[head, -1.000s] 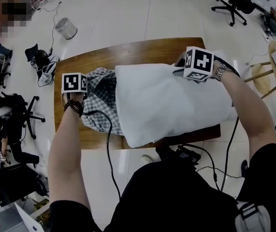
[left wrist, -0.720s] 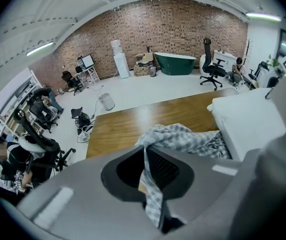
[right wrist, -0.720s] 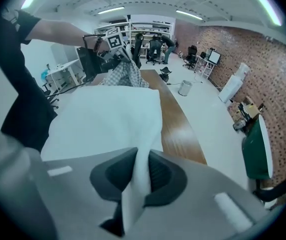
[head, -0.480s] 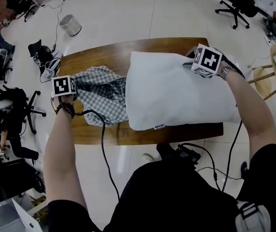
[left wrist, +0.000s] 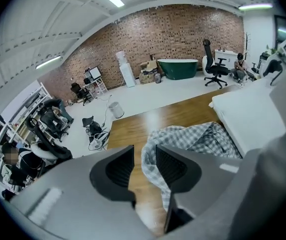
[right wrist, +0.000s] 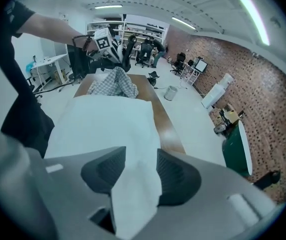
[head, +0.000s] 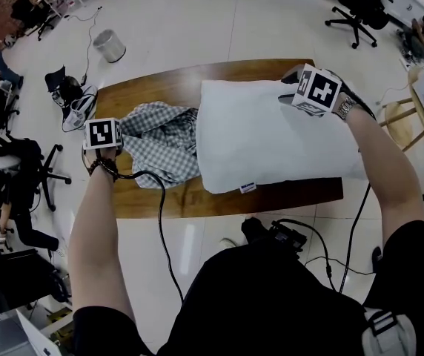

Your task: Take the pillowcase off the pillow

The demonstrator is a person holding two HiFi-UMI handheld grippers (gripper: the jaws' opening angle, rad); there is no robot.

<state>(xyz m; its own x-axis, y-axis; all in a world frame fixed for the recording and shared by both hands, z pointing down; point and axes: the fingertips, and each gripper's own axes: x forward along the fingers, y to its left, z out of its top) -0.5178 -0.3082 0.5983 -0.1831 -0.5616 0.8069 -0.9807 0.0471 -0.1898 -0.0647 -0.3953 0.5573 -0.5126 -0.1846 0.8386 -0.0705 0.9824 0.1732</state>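
A bare white pillow (head: pixel 271 136) lies across the right half of the wooden table (head: pixel 167 84). To its left the grey-checked pillowcase (head: pixel 160 143) sits crumpled on the table, off the pillow. My left gripper (head: pixel 116 136) is at the pillowcase's left end. In the left gripper view, that gripper (left wrist: pixel 144 156) has its jaws opening, and the checked cloth (left wrist: pixel 198 139) hangs loose by the right pad. My right gripper (head: pixel 293 87) is at the pillow's far right corner. Its jaws (right wrist: pixel 141 159) are opening too, with the pillow (right wrist: pixel 108 124) corner lying slack between them.
The table stands on a glossy white floor. A metal bin (head: pixel 109 45) and a bag (head: pixel 67 95) lie beyond its left end, with office chairs at far left. A round stool (head: pixel 401 117) stands to the right. Cables trail from both grippers past the person's legs.
The pillowcase has come off the pillow's left end and slumped on the table. The left gripper moved left with it, and the pillow shifted slightly right.
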